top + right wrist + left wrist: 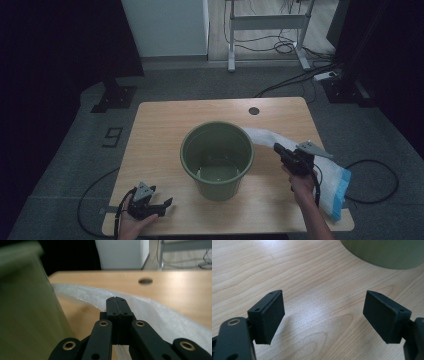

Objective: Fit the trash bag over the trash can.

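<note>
An olive-green bin [220, 189] stands upright and empty at the middle of the wooden table [160, 130]. A white plastic bag [330, 180] with a blue end lies to its right, stretching from the bin's rim toward the table's front right corner. My right gripper [278, 148] is beside the bin, jaws shut on the bag [160, 312]; in the right gripper view the tips [116, 300] meet at the bag's edge, with the bin wall [25, 302] close at the left. My left gripper [167, 202] rests open near the front left edge, nothing between its pads [324, 315], with the bin's base [384, 252] farther ahead.
A round cable hole [254, 110] sits in the table's far right part. Behind the table are a white cabinet [165, 27], a desk frame [267, 22] and cables on the grey floor [300, 80]. A cable [375, 180] loops right of the table.
</note>
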Demonstrator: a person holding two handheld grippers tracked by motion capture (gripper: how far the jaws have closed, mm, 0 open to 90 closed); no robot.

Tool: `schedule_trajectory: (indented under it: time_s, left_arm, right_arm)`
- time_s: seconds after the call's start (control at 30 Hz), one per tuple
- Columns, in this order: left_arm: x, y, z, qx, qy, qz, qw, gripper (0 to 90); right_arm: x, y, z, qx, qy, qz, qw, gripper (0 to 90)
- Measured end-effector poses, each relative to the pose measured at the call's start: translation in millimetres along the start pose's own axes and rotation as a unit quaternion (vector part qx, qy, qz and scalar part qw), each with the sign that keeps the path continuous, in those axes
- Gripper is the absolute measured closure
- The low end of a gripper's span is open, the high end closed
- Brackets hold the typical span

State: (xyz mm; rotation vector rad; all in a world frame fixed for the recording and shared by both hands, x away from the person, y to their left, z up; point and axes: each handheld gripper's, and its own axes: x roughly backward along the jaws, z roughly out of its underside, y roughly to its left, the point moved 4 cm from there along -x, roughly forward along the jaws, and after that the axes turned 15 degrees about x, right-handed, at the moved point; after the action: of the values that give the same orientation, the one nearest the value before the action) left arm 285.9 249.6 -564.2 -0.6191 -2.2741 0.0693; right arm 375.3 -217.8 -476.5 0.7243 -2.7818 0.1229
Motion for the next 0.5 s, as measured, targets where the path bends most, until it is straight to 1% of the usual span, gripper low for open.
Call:
schedule_trajectory:
  time_s: [0.03, 0.07, 0.1, 0.17, 0.2, 0.23, 0.27, 0.3, 0.4, 0.43, 0.47, 0.5]
  left_arm:
    - [0.3, 0.2, -0.2, 0.001, 0.0, 0.001, 1.0, 17.0]
    - [0.3, 0.2, -0.2, 0.001, 0.0, 0.001, 1.0, 17.0]
    - [1.0, 0.5, -0.7, 0.002, -0.002, 0.001, 1.0, 17.1]
    - [1.6, 0.8, -0.9, 0.002, -0.003, 0.001, 1.0, 17.0]
    - [1.6, 0.8, -0.9, 0.002, -0.003, 0.001, 1.0, 17.1]
    - [1.9, 1.3, -1.0, 0.004, -0.004, 0.001, 1.0, 17.1]
    - [1.9, 1.3, -1.0, 0.004, -0.004, 0.001, 1.0, 17.0]
    - [1.9, 1.6, -1.1, 0.005, -0.005, 0.0, 1.0, 17.0]
    - [2.0, 1.5, -1.0, 0.005, -0.005, 0.0, 1.0, 17.1]
    - [2.2, 1.5, -1.0, 0.004, -0.004, 0.0, 1.0, 17.0]
    - [2.4, 1.5, -1.1, 0.004, -0.004, 0.0, 1.0, 17.0]
    - [3.0, 1.7, -1.4, 0.005, -0.005, 0.002, 1.0, 17.1]
  right_arm:
    - [7.5, -2.3, -10.3, -0.011, -0.019, -0.001, 0.9998, 89.1]
    - [7.5, -2.3, -10.3, -0.011, -0.019, -0.001, 0.9998, 89.1]
    - [15.8, -3.7, -21.9, -0.015, -0.037, -0.001, 0.9992, 89.1]
    - [21.8, -3.6, -30.2, -0.013, -0.048, 0.001, 0.9988, 89.1]
    - [21.8, -3.6, -30.2, -0.013, -0.048, 0.001, 0.9988, 89.1]
    - [28.3, -3.2, -39.3, -0.009, -0.06, 0.001, 0.9982, 89.1]
    - [28.3, -3.2, -39.3, -0.009, -0.06, 0.001, 0.9982, 89.1]
    - [35.8, -2.2, -49.5, -0.003, -0.07, 0.004, 0.9975, 89.1]
    - [45.8, -1.8, -62.3, 0.012, -0.082, 0.013, 0.9965, 89.1]
    - [50.9, -2.1, -67.9, 0.017, -0.091, 0.017, 0.9956, 89.1]
    - [50.9, -2.1, -67.9, 0.017, -0.091, 0.017, 0.9956, 89.1]
    - [59.4, -2.5, -75.8, 0.015, -0.105, 0.017, 0.9942, 89.1]
